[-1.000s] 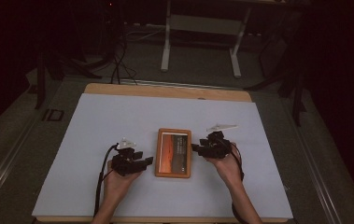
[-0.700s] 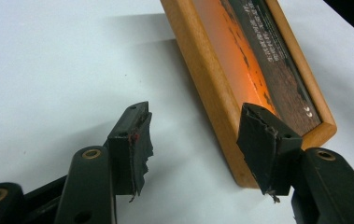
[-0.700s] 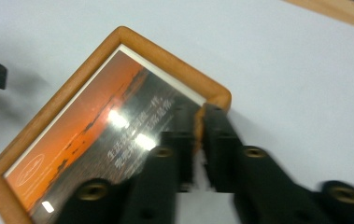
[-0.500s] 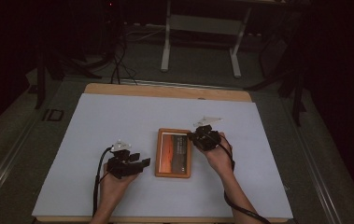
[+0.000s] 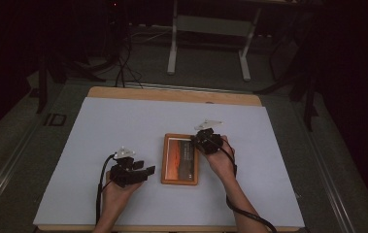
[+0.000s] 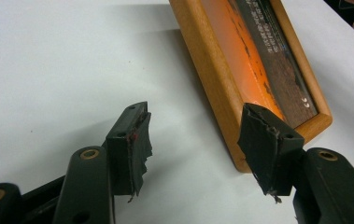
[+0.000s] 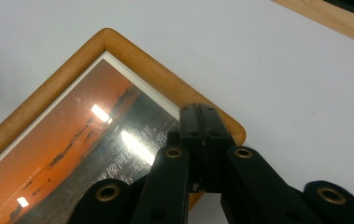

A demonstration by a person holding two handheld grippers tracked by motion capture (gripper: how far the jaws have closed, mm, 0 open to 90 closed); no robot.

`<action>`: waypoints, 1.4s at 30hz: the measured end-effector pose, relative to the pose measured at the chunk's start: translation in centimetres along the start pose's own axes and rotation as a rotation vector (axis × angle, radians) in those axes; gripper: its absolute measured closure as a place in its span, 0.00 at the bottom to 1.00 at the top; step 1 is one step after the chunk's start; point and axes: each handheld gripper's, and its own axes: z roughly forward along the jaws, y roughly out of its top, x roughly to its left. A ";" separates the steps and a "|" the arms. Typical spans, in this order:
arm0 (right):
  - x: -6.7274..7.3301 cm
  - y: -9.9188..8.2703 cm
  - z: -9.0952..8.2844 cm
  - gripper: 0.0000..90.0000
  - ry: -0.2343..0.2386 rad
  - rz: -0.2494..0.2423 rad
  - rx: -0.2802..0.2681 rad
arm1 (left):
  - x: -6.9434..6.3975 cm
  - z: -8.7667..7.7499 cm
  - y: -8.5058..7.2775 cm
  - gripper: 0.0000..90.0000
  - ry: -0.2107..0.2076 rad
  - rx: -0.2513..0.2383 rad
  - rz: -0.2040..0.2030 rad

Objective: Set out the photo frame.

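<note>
Now that my right hand-held gripper [image 5: 202, 141] has slid in from the right side of the frame to the upper right corner of the picture frame [image 5: 180, 159], its jaws have just snapped together, and in the right gripper view they stand pressed flat against each other right over that rounded wooden corner [image 7: 233, 130]. I cannot tell from these pictures whether any of the wood is pinched between them or whether the closed tips merely rest on top of the corner. A second ago this gripper sat further right, clear of the frame, with its jaws apart. My left hand-held gripper [image 5: 145, 171] waits at the lower left of the frame in the high view, jaws wide and empty; in the left gripper view [image 6: 193, 144] the near corner of the wooden border [image 6: 240, 154] lies just beyond the right-hand pad, not between the pads. The picture frame itself lies flat, face up, near the middle of the white worktop [image 5: 99, 126], its long side running away from me. My reading is that the right side is now set to pin or nudge the frame, so the left can close in on its edge next.
</note>
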 end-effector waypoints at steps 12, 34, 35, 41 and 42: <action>-1.6 -1.9 0.3 1.00 -0.001 0.086 0.017 | 0.3 -0.4 0.0 0.51 0.000 -0.038 -0.020; -2.1 -2.8 0.7 1.00 0.006 0.098 0.069 | -3.2 -0.9 1.1 0.44 -0.158 -0.045 0.042; -2.1 -2.7 0.7 1.00 0.005 0.099 0.070 | -3.5 -0.8 1.1 0.43 -0.165 -0.038 0.044; -2.1 -2.8 0.8 1.00 0.007 0.109 0.064 | -5.1 0.6 1.3 0.39 -0.182 -0.015 0.067; -2.2 -2.8 0.8 1.00 0.008 0.108 0.064 | -5.4 1.0 1.3 0.39 -0.183 -0.013 0.067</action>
